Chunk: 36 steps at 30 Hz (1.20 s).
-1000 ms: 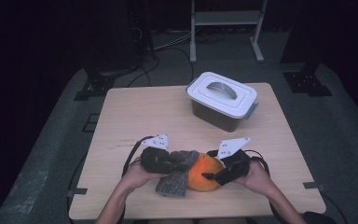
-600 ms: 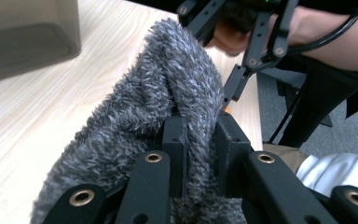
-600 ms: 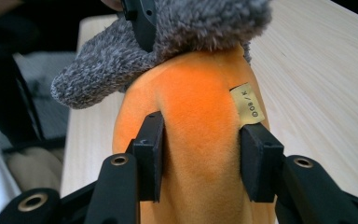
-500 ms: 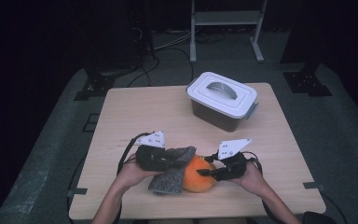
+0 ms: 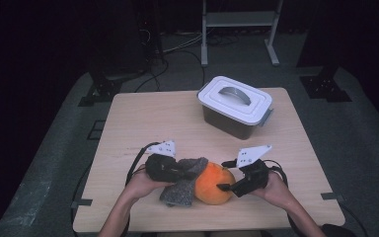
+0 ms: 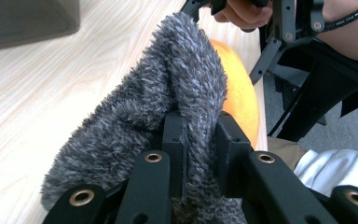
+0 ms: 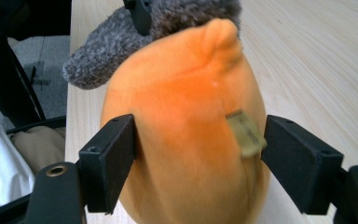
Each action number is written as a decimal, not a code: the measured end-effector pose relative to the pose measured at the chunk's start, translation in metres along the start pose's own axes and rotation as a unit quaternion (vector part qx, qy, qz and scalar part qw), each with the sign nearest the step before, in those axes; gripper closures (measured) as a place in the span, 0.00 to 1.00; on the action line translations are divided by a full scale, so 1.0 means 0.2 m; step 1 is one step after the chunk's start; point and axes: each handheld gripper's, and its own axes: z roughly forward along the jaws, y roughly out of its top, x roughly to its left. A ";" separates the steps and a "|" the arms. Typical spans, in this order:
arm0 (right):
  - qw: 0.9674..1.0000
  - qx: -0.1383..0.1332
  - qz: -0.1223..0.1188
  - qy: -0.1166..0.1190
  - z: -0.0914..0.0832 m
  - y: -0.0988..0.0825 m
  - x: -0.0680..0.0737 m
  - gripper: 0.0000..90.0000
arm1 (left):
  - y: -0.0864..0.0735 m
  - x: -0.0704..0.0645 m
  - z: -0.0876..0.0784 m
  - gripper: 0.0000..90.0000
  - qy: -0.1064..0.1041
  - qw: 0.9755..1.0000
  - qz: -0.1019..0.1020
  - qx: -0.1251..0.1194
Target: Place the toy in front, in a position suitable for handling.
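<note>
Your left gripper (image 5: 180, 172) is clenched on the grey fuzzy sock (image 6: 168, 116); the fabric is pinched tight between its jaws, the rest of it draped over the near-left side of the orange plush (image 5: 214, 184). The plush sits on the wooden table (image 5: 143, 123) near its front edge, between your two hands. Your right gripper (image 7: 198, 149) has just been opening its jaws: they straddle the plush, the left pad touching its side, the other just beside its small tag (image 7: 246, 133), not squeezing. A lidded white-top container (image 5: 235, 106) stands well apart at the back right
</note>
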 end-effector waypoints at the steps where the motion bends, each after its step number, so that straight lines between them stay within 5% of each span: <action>1: 1.000 0.002 0.000 0.004 0.01 0.01 0.00 0.29 | 0.00 0.00 0.00 0.85 0.000 1.000 0.001 0.000; 6: 1.000 -0.009 -0.018 0.011 0.03 0.03 0.01 0.60 | 0.03 -0.02 -0.03 0.86 0.002 1.000 0.014 0.000; 10: 0.999 -0.032 -0.026 0.027 0.05 0.04 0.02 0.61 | 0.07 -0.05 -0.08 0.86 -0.006 0.999 0.016 -0.035; 15: 0.997 -0.019 -0.074 0.033 0.09 0.04 0.06 0.61 | 0.06 -0.04 -0.06 0.86 -0.018 0.999 0.010 -0.029; 22: 0.998 -0.021 -0.056 0.033 0.03 -0.02 0.00 0.60 | 0.00 0.02 -0.06 0.86 -0.019 0.999 -0.018 -0.025; 25: 0.999 -0.014 -0.022 0.027 0.03 -0.02 -0.02 0.48 | 0.00 0.01 -0.04 0.86 -0.019 0.999 -0.015 -0.023; 29: 0.999 -0.004 -0.031 0.012 0.00 0.02 0.03 0.35 | 0.02 -0.01 -0.02 0.86 -0.018 1.000 -0.010 -0.021; 32: 1.000 -0.011 -0.029 0.006 0.00 0.03 0.07 0.38 | 0.04 -0.04 0.00 0.86 -0.024 1.000 -0.002 -0.017; 34: 0.999 -0.013 -0.033 0.003 0.01 0.02 0.07 0.48 | 0.06 -0.06 0.00 0.86 -0.024 1.000 0.003 -0.014; 36: 0.998 -0.020 -0.056 0.008 0.01 0.01 0.08 0.55 | 0.08 -0.07 0.00 0.86 -0.033 0.999 0.012 -0.022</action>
